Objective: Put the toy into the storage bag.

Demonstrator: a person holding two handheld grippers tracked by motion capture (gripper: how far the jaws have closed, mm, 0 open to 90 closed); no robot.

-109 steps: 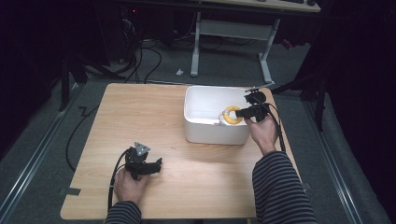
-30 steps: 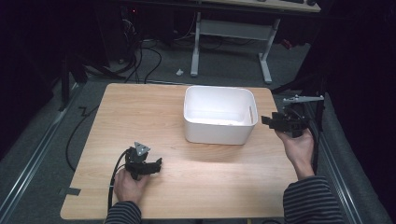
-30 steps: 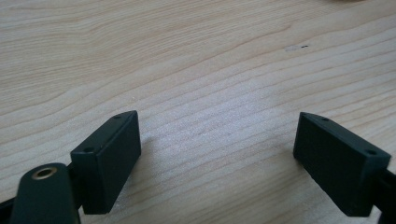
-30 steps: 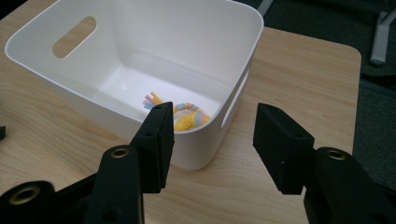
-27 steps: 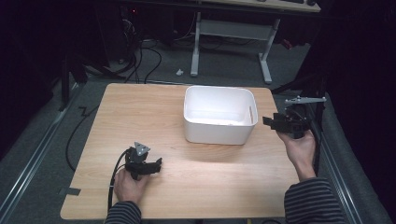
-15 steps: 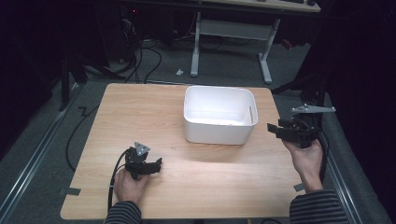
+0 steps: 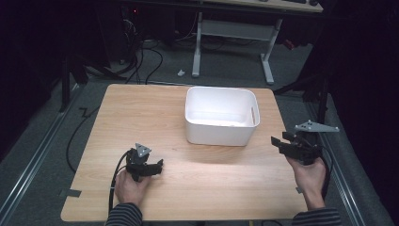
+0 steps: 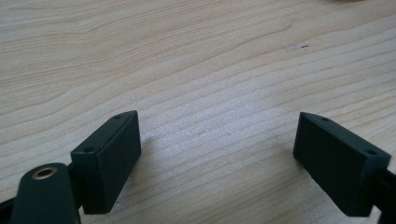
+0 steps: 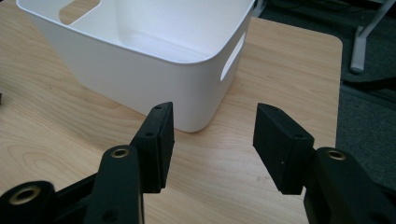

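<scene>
A white plastic bin (image 7: 220,117) with cut-out handles stands on the wooden table (image 7: 211,188), right of the middle. My right gripper (image 7: 276,143) hovers near the table's right edge, just right of the bin, and points at it. In the right gripper view the bin's corner (image 9: 140,70) sits beyond the jaws, and the right gripper (image 9: 212,135) is open with nothing between its pads. My left gripper (image 7: 159,167) rests low at the front left, pointing right. The left gripper (image 8: 219,158) is wide open over bare wood.
The table's right edge (image 7: 301,155) runs close under the right hand, with dark floor beyond it. Cables (image 7: 89,122) trail on the floor at the left. A white desk frame (image 7: 235,33) stands behind the table.
The right gripper, earlier over the bin with a yellowish ring between its jaws, has come away empty, drifting back along the right edge and a little lower. The left hand has stayed put.
</scene>
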